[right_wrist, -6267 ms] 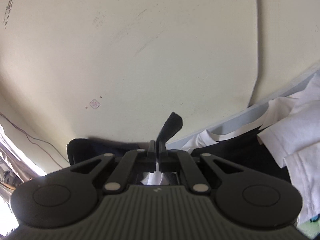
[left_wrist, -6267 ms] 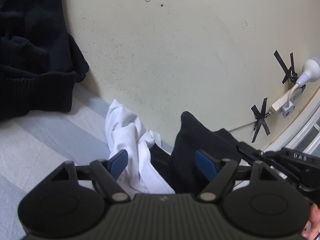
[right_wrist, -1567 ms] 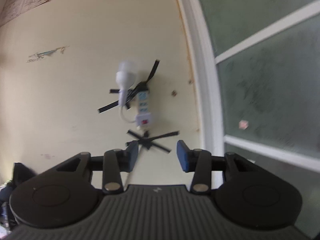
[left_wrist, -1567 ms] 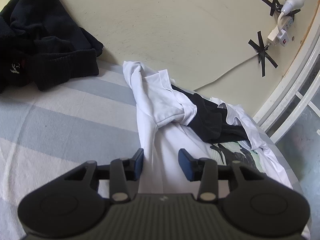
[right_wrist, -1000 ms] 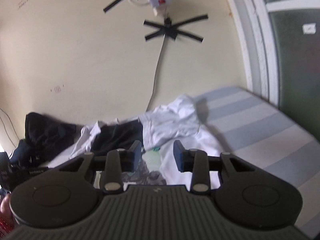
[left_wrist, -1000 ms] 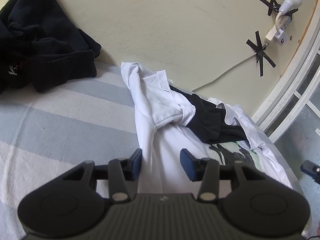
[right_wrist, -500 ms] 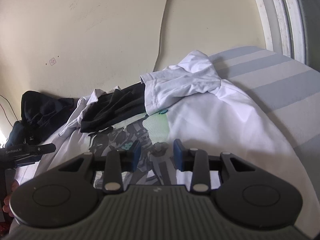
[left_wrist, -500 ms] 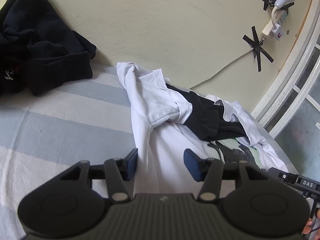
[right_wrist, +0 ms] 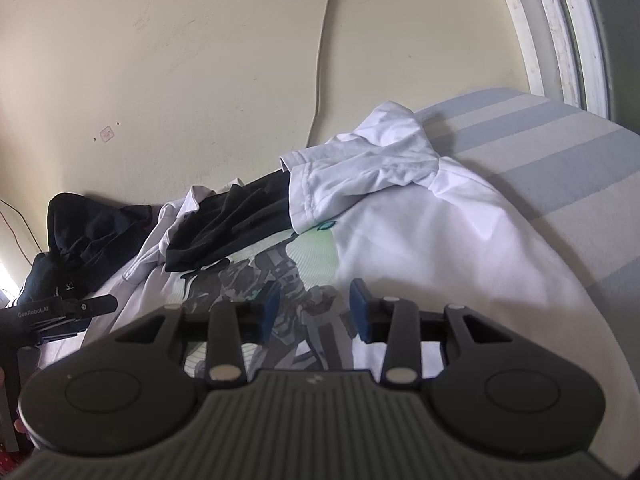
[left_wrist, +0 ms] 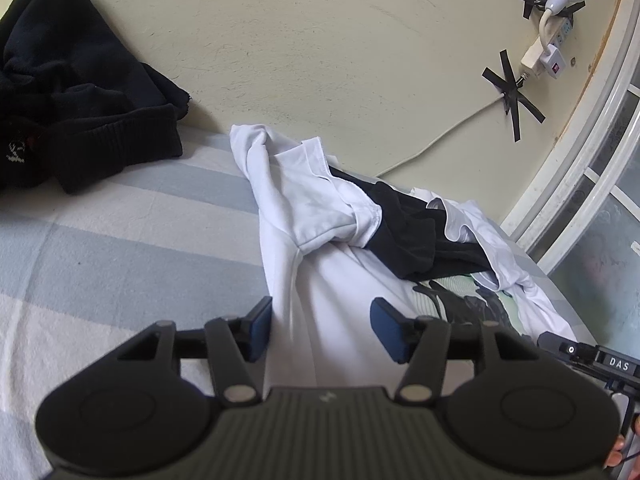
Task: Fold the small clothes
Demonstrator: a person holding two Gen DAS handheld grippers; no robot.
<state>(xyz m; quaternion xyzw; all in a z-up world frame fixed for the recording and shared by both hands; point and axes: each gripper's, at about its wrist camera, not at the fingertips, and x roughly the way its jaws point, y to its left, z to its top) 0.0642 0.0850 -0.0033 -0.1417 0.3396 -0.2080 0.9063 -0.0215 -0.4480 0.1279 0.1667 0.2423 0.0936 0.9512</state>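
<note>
A white printed T-shirt (left_wrist: 332, 280) lies spread on the striped bed, its sleeves folded in; it also shows in the right wrist view (right_wrist: 432, 248). A small black garment (left_wrist: 408, 232) lies crumpled across its upper part, also in the right wrist view (right_wrist: 228, 224). My left gripper (left_wrist: 320, 330) is open and empty, low over the shirt's left side near its lower edge. My right gripper (right_wrist: 314, 308) is open and empty, low over the shirt's grey print. Each gripper shows at the edge of the other's view.
A heap of black knitwear (left_wrist: 68, 108) lies at the bed's far left against the wall. The striped blue-and-white blanket (left_wrist: 100, 248) covers the bed. A power strip with a lamp (left_wrist: 552, 44) and its cable hang on the wall. A window frame (right_wrist: 560, 28) borders the right.
My right gripper has swung down from facing the wall and window to sit low over the shirt's print. My left gripper has moved slightly forward and opened a little wider. The clothes have not moved.
</note>
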